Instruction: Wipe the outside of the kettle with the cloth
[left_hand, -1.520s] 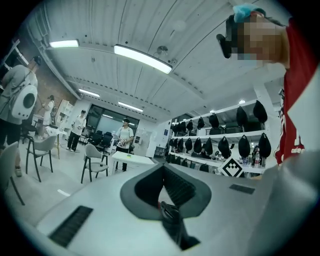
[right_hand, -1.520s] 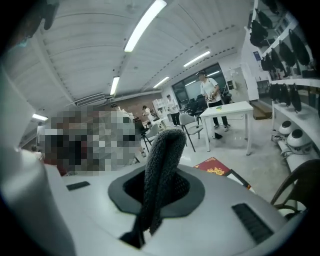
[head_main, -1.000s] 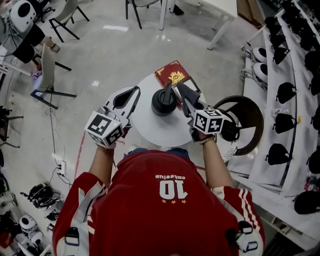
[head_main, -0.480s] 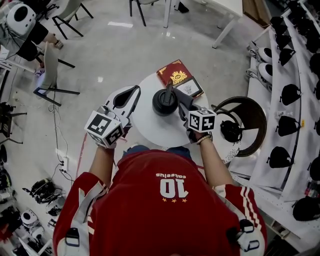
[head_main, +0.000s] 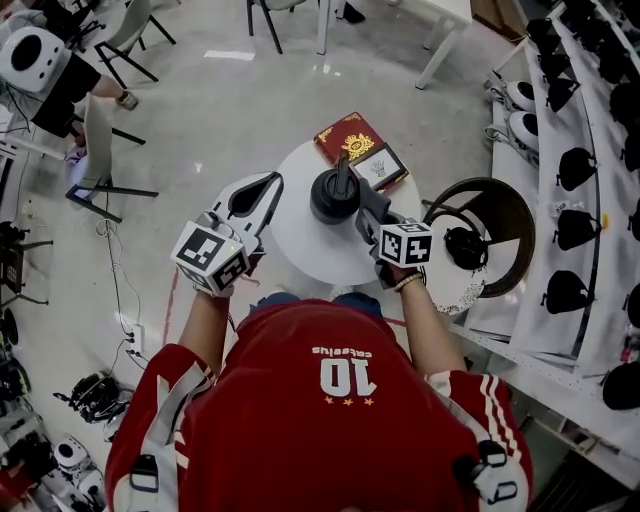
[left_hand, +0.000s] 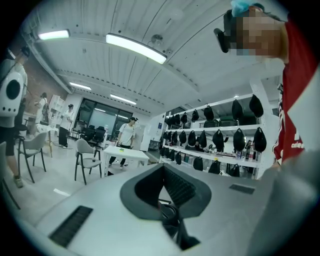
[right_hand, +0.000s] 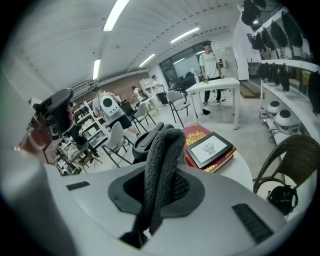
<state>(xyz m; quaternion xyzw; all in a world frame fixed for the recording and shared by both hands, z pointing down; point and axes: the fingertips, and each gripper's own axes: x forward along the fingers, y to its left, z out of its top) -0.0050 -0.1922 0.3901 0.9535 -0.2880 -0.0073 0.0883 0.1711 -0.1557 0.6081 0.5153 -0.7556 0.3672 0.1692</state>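
Observation:
A black kettle (head_main: 333, 195) stands on the far part of a round white table (head_main: 305, 250); in the right gripper view the kettle (right_hand: 142, 141) shows just behind the cloth. My right gripper (head_main: 366, 207) is at the kettle's right side, shut on a dark grey fuzzy cloth (right_hand: 161, 165) that stands up between its jaws. The cloth (head_main: 358, 203) seems to touch the kettle's side. My left gripper (head_main: 260, 192) hovers over the table's left edge, tilted upward, apart from the kettle. Its jaws (left_hand: 167, 205) are shut with nothing in them.
A red book (head_main: 347, 140) with a framed tablet (head_main: 378, 165) on it lies at the table's far edge, right behind the kettle. A round brown chair (head_main: 505, 215) with headphones (head_main: 466, 247) stands right of the table. Shelves of black bags (head_main: 570, 190) line the right side.
My right gripper has drawn in leftward with the cloth, closer against the kettle's right side. The left gripper has stayed where it was.

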